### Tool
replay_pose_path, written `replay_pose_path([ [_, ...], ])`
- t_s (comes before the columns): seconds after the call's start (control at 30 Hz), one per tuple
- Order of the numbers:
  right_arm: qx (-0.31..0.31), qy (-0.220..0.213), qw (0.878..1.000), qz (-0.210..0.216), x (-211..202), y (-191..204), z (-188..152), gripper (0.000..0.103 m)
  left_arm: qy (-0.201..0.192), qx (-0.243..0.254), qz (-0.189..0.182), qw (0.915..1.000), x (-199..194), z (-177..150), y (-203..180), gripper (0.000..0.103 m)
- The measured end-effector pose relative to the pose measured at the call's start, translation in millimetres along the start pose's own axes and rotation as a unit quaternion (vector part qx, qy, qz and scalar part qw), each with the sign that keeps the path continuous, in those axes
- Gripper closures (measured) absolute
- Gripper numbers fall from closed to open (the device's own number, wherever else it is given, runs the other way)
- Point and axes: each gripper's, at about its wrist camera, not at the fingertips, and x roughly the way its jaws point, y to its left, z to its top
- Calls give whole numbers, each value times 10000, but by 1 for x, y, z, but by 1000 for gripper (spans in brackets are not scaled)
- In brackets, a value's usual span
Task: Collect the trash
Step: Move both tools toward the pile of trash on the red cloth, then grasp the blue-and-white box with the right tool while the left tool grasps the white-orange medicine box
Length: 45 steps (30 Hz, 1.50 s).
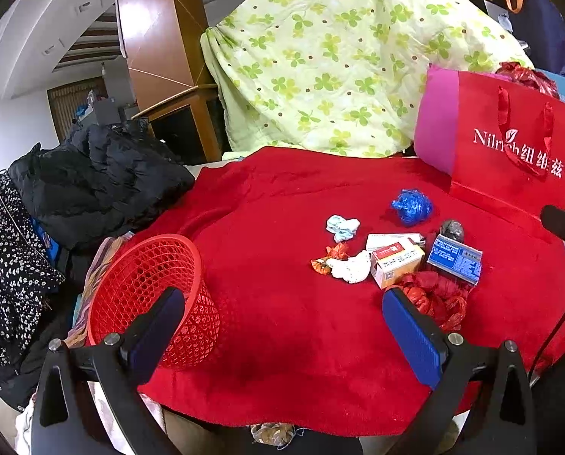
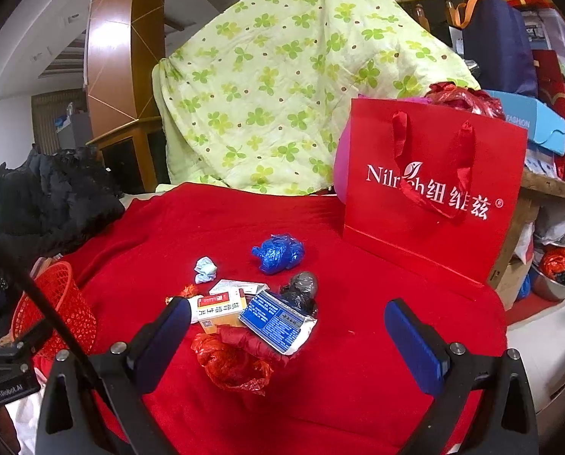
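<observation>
A red blanket (image 1: 282, 333) spreads beneath both hand-held grippers, with a red mesh basket (image 1: 149, 295) just behind the left hand-held gripper's (image 1: 282, 326) left finger. Both it and the right hand-held gripper (image 2: 288, 333) gape wide, holding nothing. Ahead of them lie the trash pieces: crumpled red plastic (image 2: 233, 360), a blue packet (image 2: 276, 320), a blue wad (image 2: 278, 252).
</observation>
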Motion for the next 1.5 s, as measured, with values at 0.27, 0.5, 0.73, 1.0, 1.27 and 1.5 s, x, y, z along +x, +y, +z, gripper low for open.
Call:
replay_pose_path([
  [0.27,94,82,9999,76,19,-4,-2,0,95,101,76,9999,8,1,-7,0],
  [0.5,-28,289,9996,-71,37,-2,-8,0,203,206,13,9996,15,-2,-16,0],
  [0.73,-193,354,9990,-217,43,0,-11,0,337,327,-20,9989,23,-5,-28,0],
  [1.0,-234,287,9988,-311,43,-6,-9,0,401,465,-78,9981,28,-8,-39,0],
  [1.27,-217,320,9992,-83,55,-15,-8,0,544,516,-163,9971,43,-14,-40,0],
  [1.5,-415,432,9911,1188,94,-35,-18,1,788,590,-422,9943,72,-24,-39,0],
])
